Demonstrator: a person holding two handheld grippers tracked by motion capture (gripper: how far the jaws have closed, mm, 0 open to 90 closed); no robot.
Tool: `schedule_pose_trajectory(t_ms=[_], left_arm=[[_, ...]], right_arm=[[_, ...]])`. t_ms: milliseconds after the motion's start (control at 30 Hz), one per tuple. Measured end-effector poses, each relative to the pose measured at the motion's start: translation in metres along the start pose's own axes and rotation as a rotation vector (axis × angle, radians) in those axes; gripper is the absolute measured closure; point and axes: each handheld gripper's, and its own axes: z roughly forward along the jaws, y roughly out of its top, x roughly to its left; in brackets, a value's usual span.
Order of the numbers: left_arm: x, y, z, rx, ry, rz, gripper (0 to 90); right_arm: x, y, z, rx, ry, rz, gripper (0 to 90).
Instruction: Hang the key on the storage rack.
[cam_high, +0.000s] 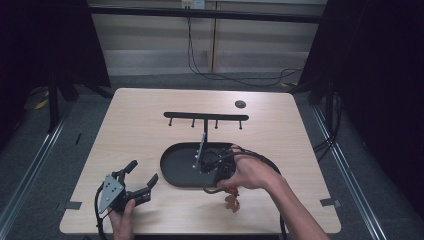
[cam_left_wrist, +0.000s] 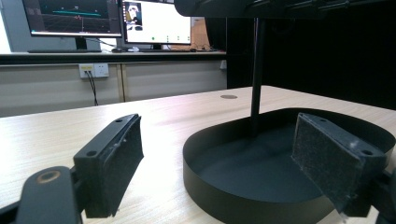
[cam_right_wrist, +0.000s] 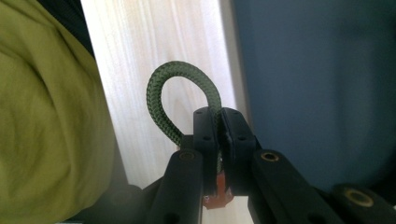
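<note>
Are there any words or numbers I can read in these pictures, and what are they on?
No words or numbers can be read.
Left monitor: coloured lines on a dark screen, any writing too small to read.
Right monitor: a white window with tiny marks, too blurred to read.
Wall socket: no readable label.
Black tray, green cord and both grippers: no print seen.

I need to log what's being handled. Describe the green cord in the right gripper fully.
The green braided cord loop looks like woven rope, bent into an upright arch. One end is pinched between the shut jaws of the right gripper; the other runs down beside the left jaw. Something small and orange-red shows below it. It is held beside the black oval tray.
</note>
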Motion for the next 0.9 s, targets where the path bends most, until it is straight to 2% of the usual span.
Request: schedule_pose_trajectory(t_ms=[233, 433, 733, 900], left_arm=[[0.000, 0.000, 0.000, 0.001, 0.000, 0.003, 16.0], [0.000, 0.000, 0.000, 0.000, 0.000, 0.003, 16.0], [0.000, 0.000, 0.000, -0.001, 0.004, 0.000, 15.9], [0.000, 0.000, 0.000, -0.001, 0.005, 0.002, 15.9]], right_arm=[[-0.005, 0.001, -0.018, -0.030, -0.008, 0.001, 85.5], [-0.008, 0.000, -0.033, -0.028, -0.026, -0.003, 85.5], [-0.016, -0.005, -0.057, -0.044, -0.048, 0.031, 85.5], [-0.027, -0.005, -0.071, -0.070, -0.059, 0.042, 85.5]])
